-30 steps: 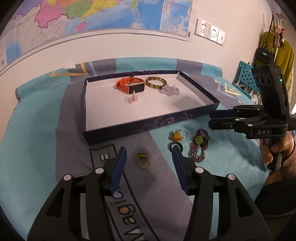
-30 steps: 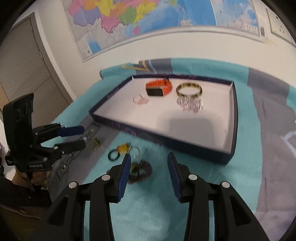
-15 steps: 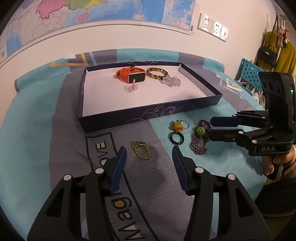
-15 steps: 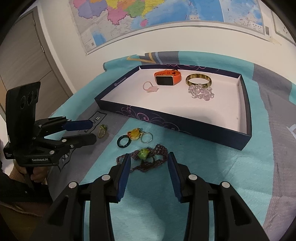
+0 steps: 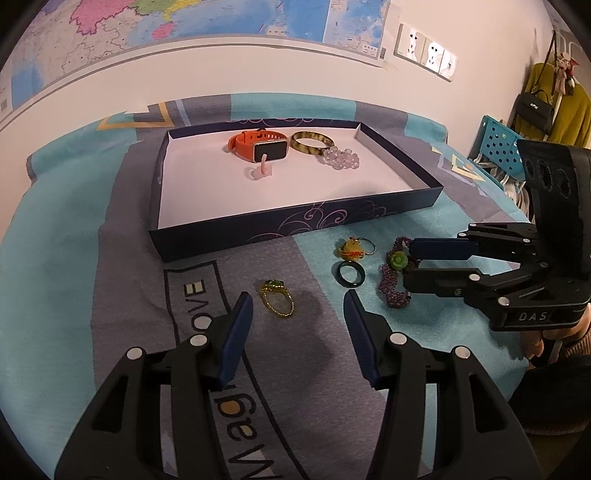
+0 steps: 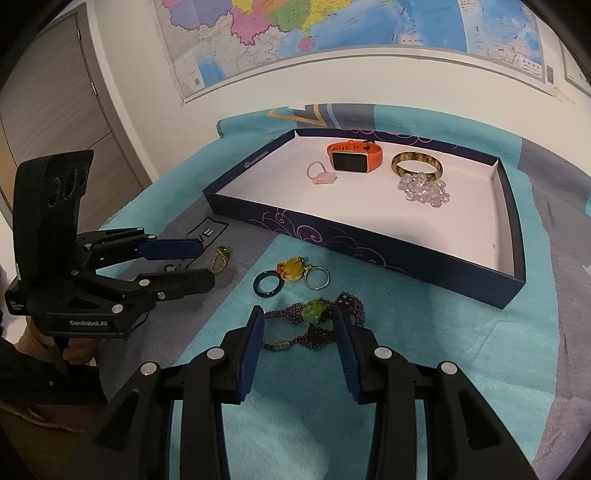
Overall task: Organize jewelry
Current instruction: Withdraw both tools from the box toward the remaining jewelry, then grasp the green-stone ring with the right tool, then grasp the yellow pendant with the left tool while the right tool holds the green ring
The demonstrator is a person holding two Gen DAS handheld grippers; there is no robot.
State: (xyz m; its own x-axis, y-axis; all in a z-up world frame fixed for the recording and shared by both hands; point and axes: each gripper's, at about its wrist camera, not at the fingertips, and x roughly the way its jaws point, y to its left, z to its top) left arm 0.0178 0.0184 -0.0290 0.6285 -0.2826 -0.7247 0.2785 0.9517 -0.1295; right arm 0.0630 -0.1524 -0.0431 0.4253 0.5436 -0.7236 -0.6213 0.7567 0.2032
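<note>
A dark blue tray [image 5: 295, 230] [image 6: 369, 245] holds an orange watch [image 5: 258, 146] [image 6: 352, 157], a brown bangle [image 5: 312, 142] [image 6: 415, 166], a clear bead bracelet [image 5: 341, 160] [image 6: 424, 190] and a pink ring [image 5: 260, 171] [image 6: 319, 173]. On the cloth lie a gold ring [image 5: 277, 297] [image 6: 221, 258], a dark green ring [image 5: 351, 274] [image 6: 269, 283], a yellow charm ring [image 5: 352, 249] [image 6: 297, 271] and a purple bead bracelet with a green flower [image 5: 397, 266] [image 6: 314, 314]. My left gripper [image 5: 298, 301] [image 6: 205, 262] is open just short of the gold ring. My right gripper [image 6: 297, 317] [image 5: 408, 266] is open around the purple bracelet.
A teal and grey printed cloth [image 5: 74, 258] covers the table against a white wall with a map [image 5: 184, 22]. A blue crate [image 5: 498, 147] and hanging bags [image 5: 535, 107] stand at the right. A door [image 6: 55, 122] is at the left.
Both grippers have moved forward and down towards the loose jewelry. The right gripper's fingers now flank the purple bracelet; the left is nearer the gold ring.
</note>
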